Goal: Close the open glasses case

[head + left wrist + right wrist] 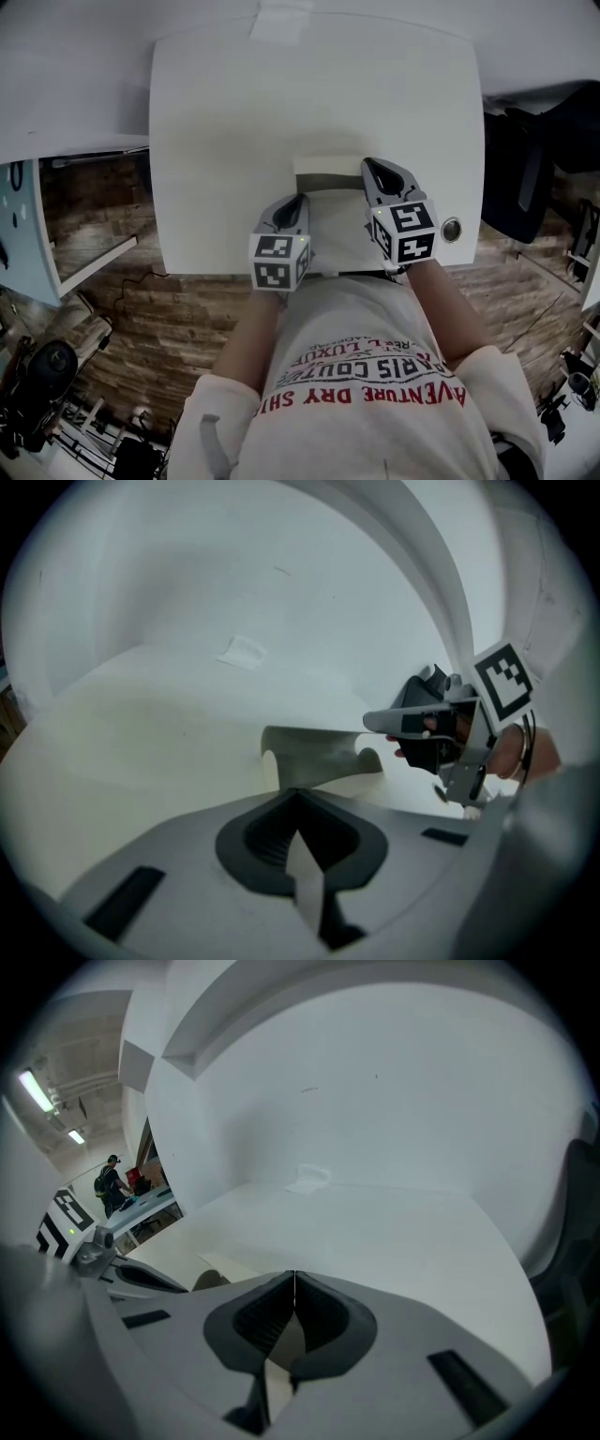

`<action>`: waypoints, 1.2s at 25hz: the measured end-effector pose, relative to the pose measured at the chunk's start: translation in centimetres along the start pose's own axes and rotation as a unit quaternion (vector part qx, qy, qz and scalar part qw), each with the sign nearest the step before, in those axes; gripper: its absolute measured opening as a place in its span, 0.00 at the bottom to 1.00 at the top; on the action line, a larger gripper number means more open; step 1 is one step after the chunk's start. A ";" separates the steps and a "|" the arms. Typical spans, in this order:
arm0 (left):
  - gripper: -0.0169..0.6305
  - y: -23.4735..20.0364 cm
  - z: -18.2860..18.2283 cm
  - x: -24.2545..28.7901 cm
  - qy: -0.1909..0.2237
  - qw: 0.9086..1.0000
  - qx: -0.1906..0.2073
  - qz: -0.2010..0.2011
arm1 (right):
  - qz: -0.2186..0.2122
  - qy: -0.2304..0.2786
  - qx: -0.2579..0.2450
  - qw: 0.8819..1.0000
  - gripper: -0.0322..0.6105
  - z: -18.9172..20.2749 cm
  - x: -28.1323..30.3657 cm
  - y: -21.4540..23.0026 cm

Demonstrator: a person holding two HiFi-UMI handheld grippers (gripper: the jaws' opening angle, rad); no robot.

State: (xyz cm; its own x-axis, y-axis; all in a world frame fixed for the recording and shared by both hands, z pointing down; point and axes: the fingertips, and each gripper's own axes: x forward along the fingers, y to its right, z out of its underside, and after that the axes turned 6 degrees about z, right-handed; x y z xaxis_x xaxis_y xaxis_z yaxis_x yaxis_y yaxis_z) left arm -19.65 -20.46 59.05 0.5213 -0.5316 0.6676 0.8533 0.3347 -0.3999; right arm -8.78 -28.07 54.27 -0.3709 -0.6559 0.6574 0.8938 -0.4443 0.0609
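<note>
Left gripper and right gripper both have their jaws pressed together, nothing in them. They're flanking the open glasses case on the white desk.

Left claw and right claw point toward twelve o'clock, jaws together, left nearer six o'clock.

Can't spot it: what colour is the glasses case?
Glasses case: cream, grey-green inside; clearest in left gripper view.

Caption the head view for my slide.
Left gripper and right gripper, both shut, flank the open glasses case on the white table.
</note>
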 end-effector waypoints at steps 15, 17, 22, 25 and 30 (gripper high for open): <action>0.02 -0.2 -0.1 0.0 -0.001 1.000 0.011 0.003 | -0.005 -0.016 0.005 1.000 0.07 3.3 -0.8 -1.4; 0.02 -0.1 -0.1 0.0 -0.004 1.000 0.012 0.002 | -0.003 -0.015 0.002 1.000 0.07 3.7 -0.9 -1.5; 0.02 0.2 0.5 -0.1 -0.020 1.000 0.015 0.013 | -0.001 -0.019 -0.010 1.000 0.07 4.1 -0.8 -1.7; 0.02 0.9 1.0 -0.2 -0.023 0.999 0.017 0.018 | -0.001 -0.020 -0.012 1.000 0.07 4.7 -0.8 -1.8; 0.02 1.8 0.8 -0.2 -0.018 0.999 0.032 0.022 | 0.007 -0.009 -0.006 1.000 0.07 4.2 -1.0 -1.3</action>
State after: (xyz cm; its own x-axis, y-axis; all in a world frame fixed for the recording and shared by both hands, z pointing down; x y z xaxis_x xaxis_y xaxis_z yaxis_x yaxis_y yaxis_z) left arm -18.24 -19.17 58.72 0.5558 -0.4878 0.6731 0.8271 0.4059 -0.3889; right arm -8.54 -24.30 56.67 -0.3546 -0.6509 0.6712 0.8953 -0.4434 0.0430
